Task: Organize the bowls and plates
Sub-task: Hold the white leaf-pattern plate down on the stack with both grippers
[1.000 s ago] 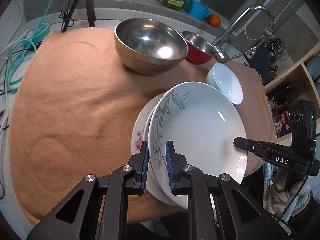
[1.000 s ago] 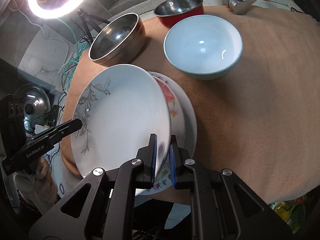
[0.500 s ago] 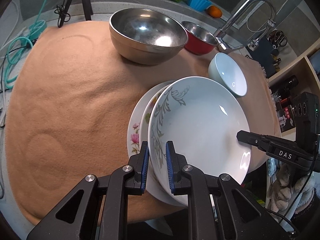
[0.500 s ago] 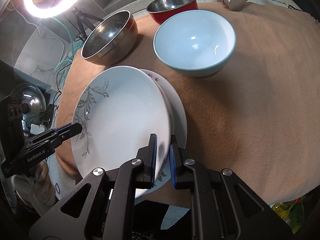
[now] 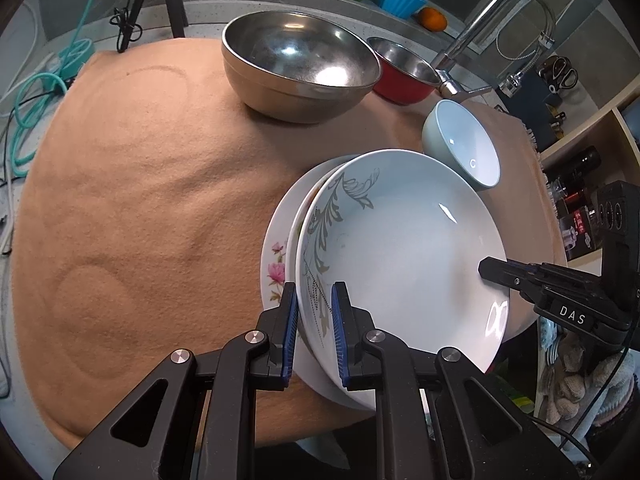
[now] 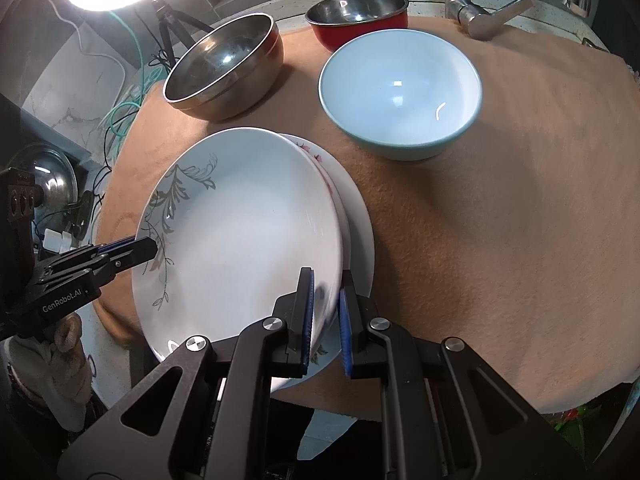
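A white deep plate with a grey leaf pattern is held by both grippers over a pink-flowered plate that lies on the tan cloth. My left gripper is shut on the leaf plate's left rim. On the opposite rim my right gripper is shut too. Each gripper shows in the other's view, the right gripper and the left gripper. The leaf plate sits low, nearly nested on the flowered one; whether it touches is unclear.
Behind the plates stand a pale blue bowl, a large steel bowl and a red steel-lined bowl. A tap rises at the back right. The cloth's left half bears only ring marks.
Both grippers have carried the leaf plate a little toward the bowls and lower over the flowered plate, covering more of it. Both grips stay as they were.
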A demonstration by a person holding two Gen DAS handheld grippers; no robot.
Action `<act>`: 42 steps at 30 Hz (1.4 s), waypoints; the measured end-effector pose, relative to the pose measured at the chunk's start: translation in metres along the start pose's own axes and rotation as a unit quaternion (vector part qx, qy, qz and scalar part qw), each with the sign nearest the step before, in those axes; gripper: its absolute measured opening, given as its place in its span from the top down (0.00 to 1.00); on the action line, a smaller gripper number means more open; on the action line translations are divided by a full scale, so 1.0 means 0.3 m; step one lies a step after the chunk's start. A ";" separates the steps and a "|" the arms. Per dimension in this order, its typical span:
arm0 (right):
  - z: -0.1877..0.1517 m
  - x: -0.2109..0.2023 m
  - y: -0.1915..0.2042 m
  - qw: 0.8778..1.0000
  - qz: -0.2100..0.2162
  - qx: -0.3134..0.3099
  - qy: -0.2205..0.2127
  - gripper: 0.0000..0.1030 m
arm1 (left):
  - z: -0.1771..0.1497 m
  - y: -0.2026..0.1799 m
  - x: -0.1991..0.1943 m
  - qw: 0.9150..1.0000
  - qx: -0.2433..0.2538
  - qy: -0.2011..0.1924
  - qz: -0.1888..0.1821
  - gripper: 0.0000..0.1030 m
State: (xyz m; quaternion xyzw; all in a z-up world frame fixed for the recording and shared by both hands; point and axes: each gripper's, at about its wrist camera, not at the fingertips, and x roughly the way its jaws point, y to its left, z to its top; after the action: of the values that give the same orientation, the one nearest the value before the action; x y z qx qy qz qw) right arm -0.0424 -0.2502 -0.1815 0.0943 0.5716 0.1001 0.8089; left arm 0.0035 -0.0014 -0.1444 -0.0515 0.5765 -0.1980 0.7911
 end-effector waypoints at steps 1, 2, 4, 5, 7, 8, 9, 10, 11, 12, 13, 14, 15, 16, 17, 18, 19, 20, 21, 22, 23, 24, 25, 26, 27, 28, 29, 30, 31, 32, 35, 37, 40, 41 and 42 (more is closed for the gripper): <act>0.000 0.000 0.004 1.000 -0.003 -0.003 0.000 0.89 | 0.000 -0.001 -0.001 1.000 0.001 0.000 0.001 0.86; 0.000 0.001 0.008 1.000 -0.009 -0.008 0.000 0.89 | 0.000 -0.001 0.000 1.000 0.002 0.000 0.002 0.86; 0.001 0.003 0.018 1.000 -0.017 -0.016 0.001 0.89 | -0.001 -0.001 0.001 1.000 0.003 0.001 0.005 0.86; 0.001 0.005 0.024 1.000 -0.022 -0.021 0.001 0.89 | 0.000 -0.002 0.003 1.000 0.004 0.002 0.007 0.86; 0.000 0.006 0.033 0.999 -0.031 -0.031 0.000 0.89 | 0.001 -0.003 0.004 1.000 0.007 0.002 0.010 0.86; 0.000 0.006 0.037 0.999 -0.034 -0.035 0.000 0.89 | 0.000 -0.003 0.004 1.000 0.008 0.002 0.011 0.86; -0.001 0.006 0.041 0.999 -0.037 -0.038 0.000 0.88 | 0.001 -0.003 0.005 1.000 0.009 0.002 0.013 0.86; -0.001 0.007 0.044 0.998 -0.040 -0.041 0.001 0.88 | 0.000 -0.004 0.005 1.000 0.011 0.002 0.014 0.86; -0.001 0.008 0.047 0.998 -0.043 -0.044 0.000 0.88 | 0.002 -0.005 0.007 1.000 0.012 0.002 0.015 0.86; -0.002 0.008 0.050 0.998 -0.045 -0.046 0.001 0.88 | 0.002 -0.007 0.007 1.000 0.014 0.003 0.017 0.86; -0.003 0.009 0.054 0.998 -0.048 -0.049 0.000 0.88 | 0.002 -0.009 0.008 1.000 0.015 0.003 0.019 0.86; -0.005 0.010 0.058 0.997 -0.052 -0.053 -0.001 0.87 | 0.002 -0.011 0.009 1.000 0.018 0.004 0.023 0.86; -0.004 0.012 0.063 0.997 -0.055 -0.056 -0.001 0.87 | 0.001 -0.011 0.012 1.000 0.018 0.006 0.025 0.86; -0.007 0.011 0.066 0.997 -0.057 -0.059 -0.001 0.87 | 0.002 -0.011 0.015 1.000 0.018 0.007 0.025 0.86; -0.008 0.011 0.068 0.996 -0.060 -0.061 -0.001 0.87 | 0.002 -0.009 0.015 1.000 0.018 0.007 0.024 0.86; -0.009 0.009 0.067 0.996 -0.059 -0.060 -0.001 0.87 | 0.002 -0.009 0.015 1.000 0.017 0.007 0.022 0.86; -0.007 0.008 0.063 0.997 -0.058 -0.058 0.000 0.87 | 0.002 -0.008 0.015 1.000 0.016 0.007 0.021 0.86; -0.006 0.009 0.061 0.997 -0.056 -0.056 0.000 0.87 | 0.003 -0.008 0.015 1.000 0.018 0.007 0.021 0.86; -0.007 0.009 0.059 0.997 -0.056 -0.055 0.000 0.87 | 0.002 -0.009 0.014 1.000 0.020 0.007 0.022 0.86; -0.006 0.009 0.060 0.997 -0.057 -0.056 0.000 0.87 | 0.002 -0.010 0.013 0.999 0.021 0.005 0.023 0.86; -0.005 0.010 0.062 0.996 -0.061 -0.058 -0.001 0.87 | 0.003 -0.012 0.014 0.999 0.023 0.005 0.024 0.86; -0.005 0.010 0.065 0.996 -0.063 -0.060 -0.001 0.87 | 0.004 -0.015 0.014 0.999 0.025 0.004 0.026 0.86; -0.006 0.011 0.068 0.996 -0.066 -0.062 -0.001 0.87 | 0.004 -0.021 0.014 0.999 0.030 0.002 0.029 0.86; -0.006 0.012 0.068 0.996 -0.070 -0.063 0.000 0.87 | 0.004 -0.024 0.014 0.999 0.034 0.002 0.032 0.86; -0.007 0.015 0.067 0.996 -0.071 -0.063 0.003 0.87 | 0.005 -0.029 0.014 0.999 0.039 0.001 0.035 0.86; -0.008 0.015 0.066 0.996 -0.071 -0.063 0.003 0.87 | 0.007 -0.030 0.015 0.999 0.041 0.002 0.036 0.86; -0.008 0.015 0.067 0.995 -0.072 -0.063 0.005 0.87 | 0.010 -0.030 0.017 0.998 0.042 0.003 0.035 0.86; -0.008 0.017 0.067 0.995 -0.073 -0.063 0.007 0.87 | 0.011 -0.029 0.017 0.998 0.043 0.003 0.034 0.86; -0.008 0.018 0.067 0.995 -0.073 -0.064 0.007 0.87 | 0.014 -0.028 0.017 0.998 0.044 0.003 0.034 0.86; -0.009 0.017 0.069 0.995 -0.075 -0.067 0.007 0.87 | 0.015 -0.028 0.018 0.998 0.045 0.004 0.035 0.86; -0.009 0.018 0.075 0.994 -0.079 -0.072 0.006 0.86 | 0.015 -0.030 0.018 0.998 0.051 0.004 0.038 0.86; -0.010 0.019 0.078 0.994 -0.080 -0.074 0.007 0.86 | 0.016 -0.031 0.020 0.998 0.054 0.005 0.039 0.86; -0.005 0.020 0.077 0.994 -0.080 -0.073 0.008 0.85 | 0.019 -0.034 0.020 0.997 0.059 0.007 0.041 0.86; -0.004 0.021 0.078 0.994 -0.080 -0.073 0.008 0.85 | 0.019 -0.036 0.020 0.997 0.063 0.008 0.044 0.86; -0.003 0.022 0.078 0.994 -0.080 -0.073 0.009 0.85 | 0.019 -0.037 0.021 0.997 0.065 0.009 0.045 0.86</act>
State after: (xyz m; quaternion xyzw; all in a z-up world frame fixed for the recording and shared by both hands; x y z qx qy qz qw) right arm -0.0425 -0.2258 -0.1815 -0.0123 0.5754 0.0772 0.8141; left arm 0.0075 -0.0148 -0.1445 0.0281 0.5709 -0.1996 0.7959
